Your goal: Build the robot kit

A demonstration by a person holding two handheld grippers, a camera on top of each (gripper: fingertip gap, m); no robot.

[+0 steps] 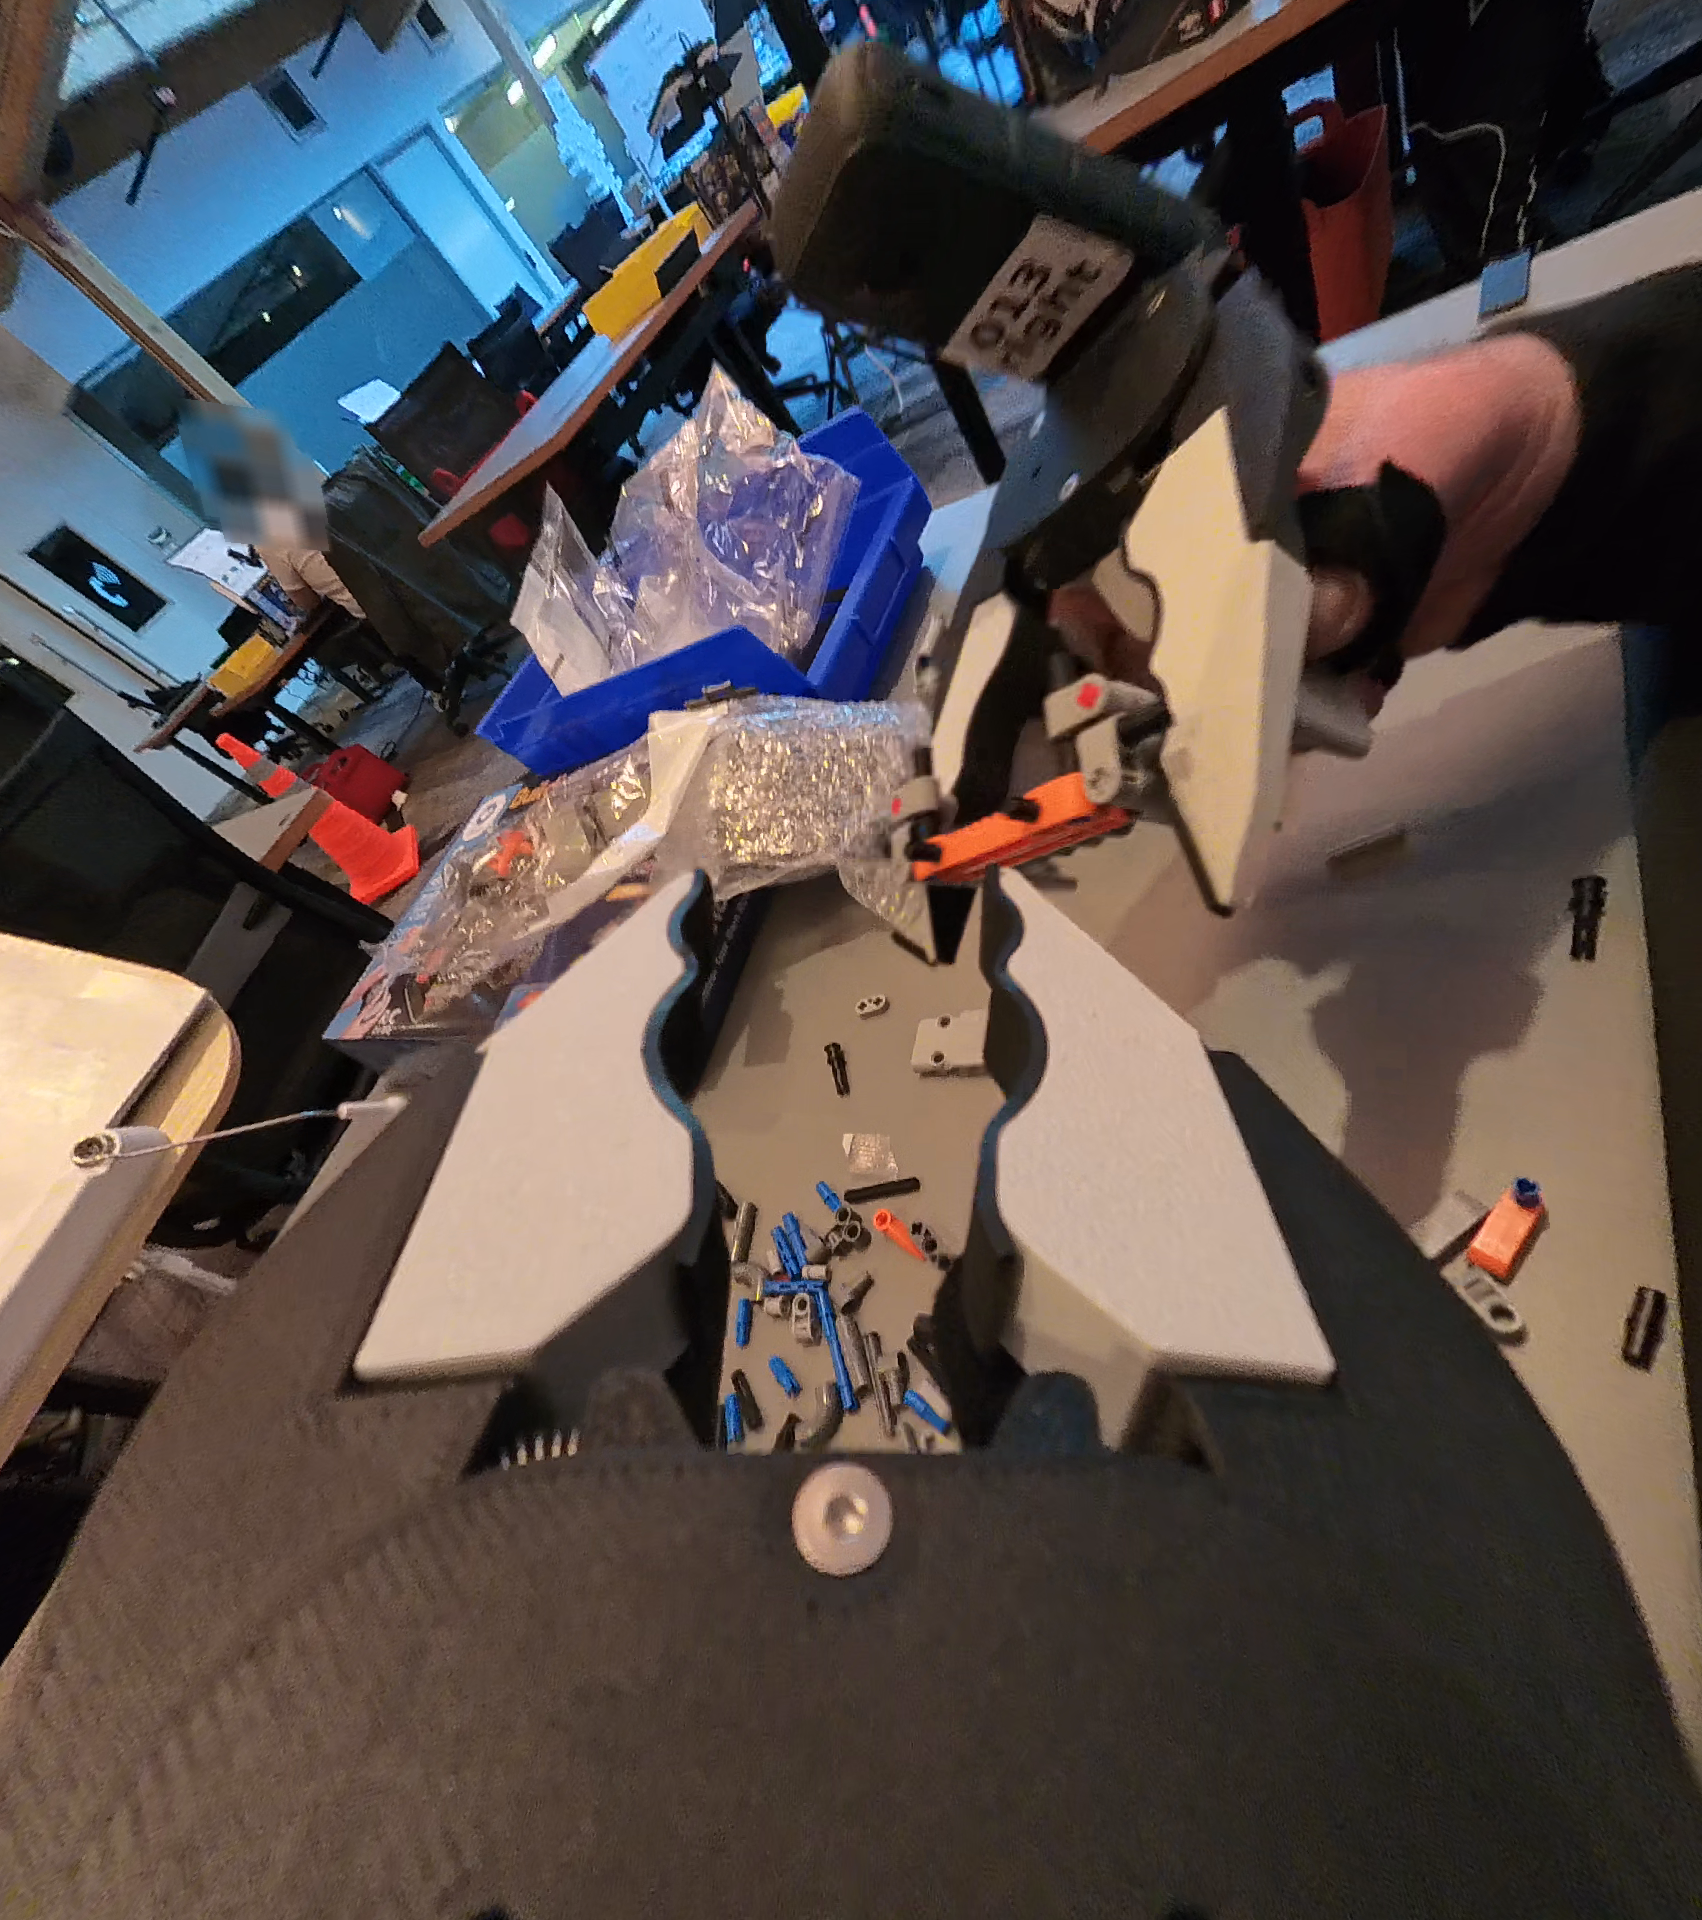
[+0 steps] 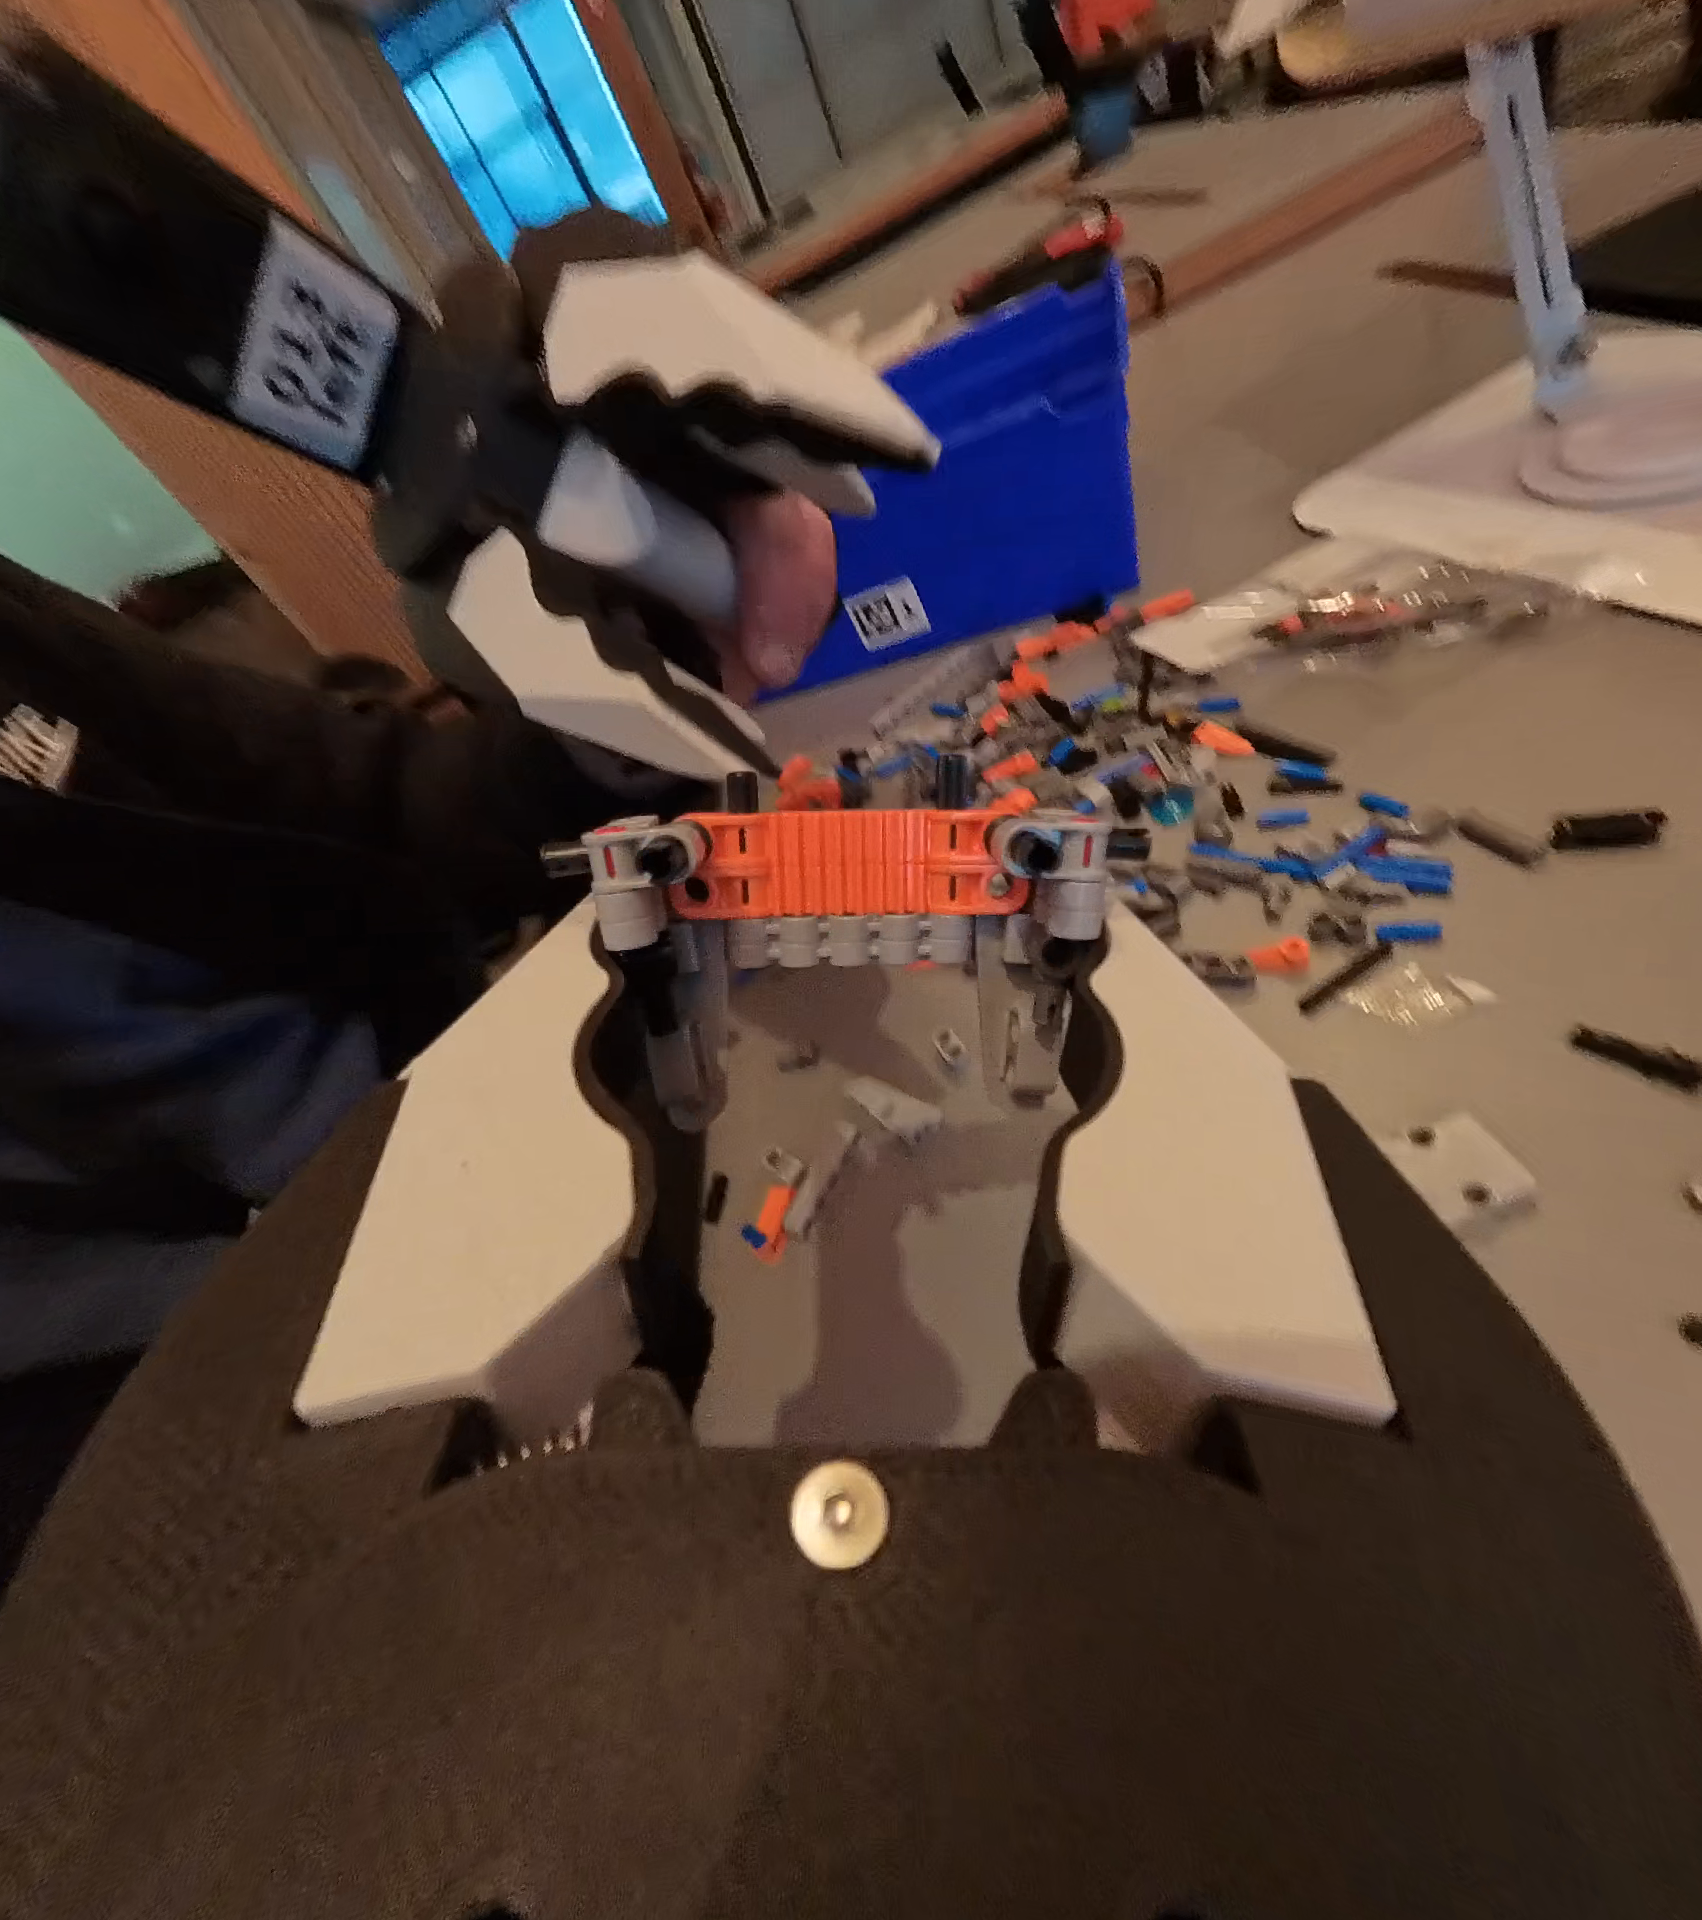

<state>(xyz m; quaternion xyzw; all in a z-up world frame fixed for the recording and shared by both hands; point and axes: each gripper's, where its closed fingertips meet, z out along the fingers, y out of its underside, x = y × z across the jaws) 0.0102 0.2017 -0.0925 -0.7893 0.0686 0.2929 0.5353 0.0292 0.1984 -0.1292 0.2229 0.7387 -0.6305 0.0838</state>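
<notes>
While clamped across right hand-held gripper [image 2: 842, 914] tips, orange-grey brick assembly [image 2: 842, 862].

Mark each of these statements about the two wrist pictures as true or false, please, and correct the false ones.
1. The right gripper holds an orange and grey brick assembly between its fingers. True.
2. The left gripper is shut on a black pin. False: its fingers stand apart and hold nothing.
3. A blue bin on the table holds clear plastic bags. True.
4. The loose small parts under the left gripper are all red. False: they are mostly blue, grey and black, with a little orange.
5. The grey table bears scattered black pins. True.
</notes>
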